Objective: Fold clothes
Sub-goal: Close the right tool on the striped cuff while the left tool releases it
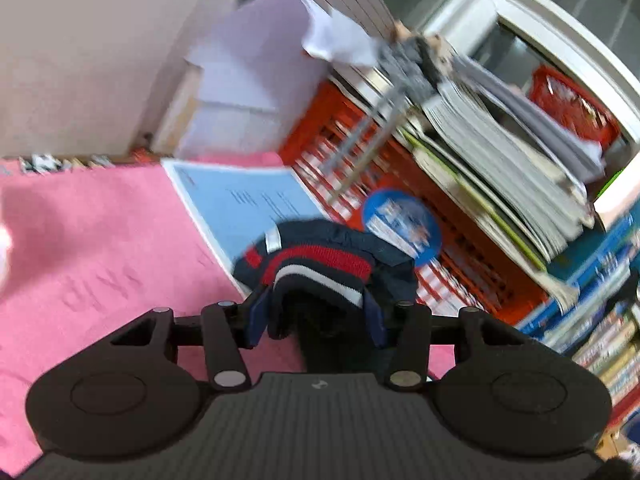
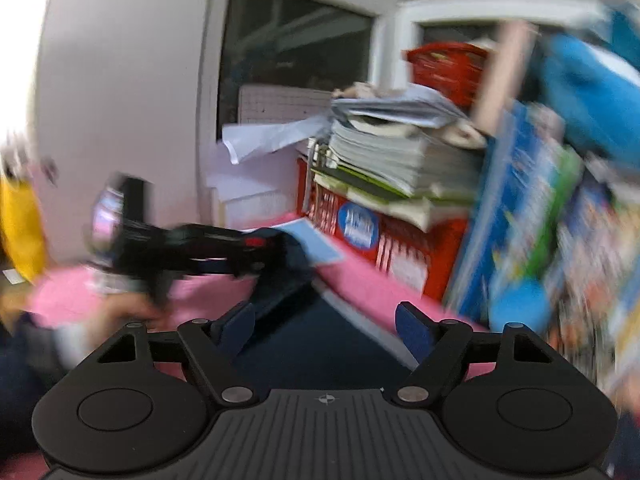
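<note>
My left gripper (image 1: pixel 318 312) has the navy garment (image 1: pixel 320 264), with its red and white stripes, bunched between half-open jaws over the pink cloth (image 1: pixel 100 248). My right gripper (image 2: pixel 326 330) gapes wide, empty, just above more navy fabric.

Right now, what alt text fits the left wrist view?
The left gripper has a bunched navy garment with red and white stripes between its fingers, above a pink cloth. A blue sheet lies beyond, beside stacked papers on red crates.
</note>
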{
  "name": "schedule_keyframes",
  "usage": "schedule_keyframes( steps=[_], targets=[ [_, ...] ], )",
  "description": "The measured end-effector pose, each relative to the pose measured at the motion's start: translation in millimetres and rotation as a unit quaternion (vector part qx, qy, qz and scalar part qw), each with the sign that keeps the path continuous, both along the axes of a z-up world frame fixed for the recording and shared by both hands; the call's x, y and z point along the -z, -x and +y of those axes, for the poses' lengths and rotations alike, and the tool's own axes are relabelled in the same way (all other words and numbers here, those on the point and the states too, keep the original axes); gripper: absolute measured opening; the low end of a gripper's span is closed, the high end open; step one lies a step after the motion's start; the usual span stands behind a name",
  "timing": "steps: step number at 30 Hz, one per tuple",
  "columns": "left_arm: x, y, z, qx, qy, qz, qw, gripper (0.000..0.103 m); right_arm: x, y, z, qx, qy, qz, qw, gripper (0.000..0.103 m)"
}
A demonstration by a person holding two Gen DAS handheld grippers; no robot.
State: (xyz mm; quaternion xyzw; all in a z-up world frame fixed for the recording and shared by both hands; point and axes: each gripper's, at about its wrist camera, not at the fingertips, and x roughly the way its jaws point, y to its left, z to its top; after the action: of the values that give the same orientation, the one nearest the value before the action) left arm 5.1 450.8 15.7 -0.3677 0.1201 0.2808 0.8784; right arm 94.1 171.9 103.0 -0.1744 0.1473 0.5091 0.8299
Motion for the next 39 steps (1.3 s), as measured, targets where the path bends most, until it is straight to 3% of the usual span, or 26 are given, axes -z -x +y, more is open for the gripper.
schedule_keyframes(
  steps=[2, 5, 11, 12, 14, 15, 16, 20, 23, 26, 27, 28, 30, 32, 35, 38, 39],
  targets=[
    [-0.5, 11.2, 10.6, -0.014, -0.001, -0.009, 0.9999, 0.050, 11.1, -13.7, 45.5, -0.017, 0.031, -0.054, 0.998, 0.078],
    [-0.4, 24.6, 25.5, -0.038, 0.028, -0.025, 0.9986, 0.051, 37.4, -22.7, 111.1, -0.050, 0.085, -0.094, 0.991, 0.080],
    [1.3, 17.2, 29.3, -0.022, 0.036, -0.013, 0.9990, 0.052, 71.6, -22.9, 196.1, -0.104, 0.113, -0.108, 0.982, 0.091],
    [2.2, 18.3, 31.1, -0.021, 0.042, -0.018, 0.9987, 0.052, 76.0, -22.9, 203.6, -0.111, 0.118, -0.100, 0.982, 0.087],
    [3.7, 20.7, 34.8, -0.020, 0.055, -0.028, 0.9979, 0.053, 83.3, -24.9, 211.2, -0.102, 0.135, -0.059, 0.984, 0.046],
    [4.4, 21.4, 36.1, -0.018, 0.060, -0.031, 0.9976, 0.057, 87.0, -25.9, 214.9, -0.097, 0.143, -0.039, 0.984, 0.015],
    [4.4, 20.9, 35.8, -0.015, 0.060, -0.034, 0.9975, 0.060, 90.6, -26.9, 218.6, -0.093, 0.151, -0.019, 0.984, 0.014],
    [4.3, 19.4, 34.6, -0.001, 0.064, -0.046, 0.9969, 0.063, 87.4, -14.7, 189.3, -0.083, 0.158, -0.019, 0.984, 0.011],
    [1.0, 21.4, 33.4, 0.009, 0.061, -0.062, 0.9962, 0.063, 87.0, 6.1, 162.4, -0.121, 0.203, -0.013, 0.972, 0.010],
    [-9.1, 24.1, 23.8, 0.026, 0.026, -0.083, 0.9959, 0.063, 82.3, 29.5, 134.8, -0.119, 0.231, -0.083, 0.962, 0.016],
    [-12.6, 25.8, 20.3, 0.032, 0.014, -0.092, 0.9951, 0.063, 74.3, 30.5, 127.5, -0.112, 0.214, -0.096, 0.966, 0.027],
    [-15.0, 27.0, 17.9, 0.034, 0.006, -0.098, 0.9946, 0.066, 68.1, 30.2, 124.0, -0.110, 0.195, -0.109, 0.969, 0.052],
    [-18.5, 28.6, 15.0, 0.030, -0.007, -0.100, 0.9945, 0.071, 54.4, 23.3, 125.6, -0.100, 0.147, -0.150, 0.973, 0.082],
    [-19.7, 28.6, 14.8, 0.018, -0.015, -0.088, 0.9958, 0.071, 50.6, 17.9, 140.0, -0.106, 0.130, -0.198, 0.966, 0.083],
    [-19.8, 29.7, 17.0, 0.011, -0.013, -0.089, 0.9959, 0.071, 62.9, 15.6, 176.5, -0.145, 0.150, -0.270, 0.940, 0.083],
    [-22.0, 31.5, 15.8, 0.002, -0.022, -0.088, 0.9959, 0.071, 81.5, 16.8, 204.9, -0.191, 0.179, -0.259, 0.930, 0.083],
    [-22.5, 31.4, 15.1, 0.002, -0.025, -0.087, 0.9959, 0.071, 87.2, 16.8, 212.4, -0.187, 0.184, -0.253, 0.931, 0.081]
  ],
)
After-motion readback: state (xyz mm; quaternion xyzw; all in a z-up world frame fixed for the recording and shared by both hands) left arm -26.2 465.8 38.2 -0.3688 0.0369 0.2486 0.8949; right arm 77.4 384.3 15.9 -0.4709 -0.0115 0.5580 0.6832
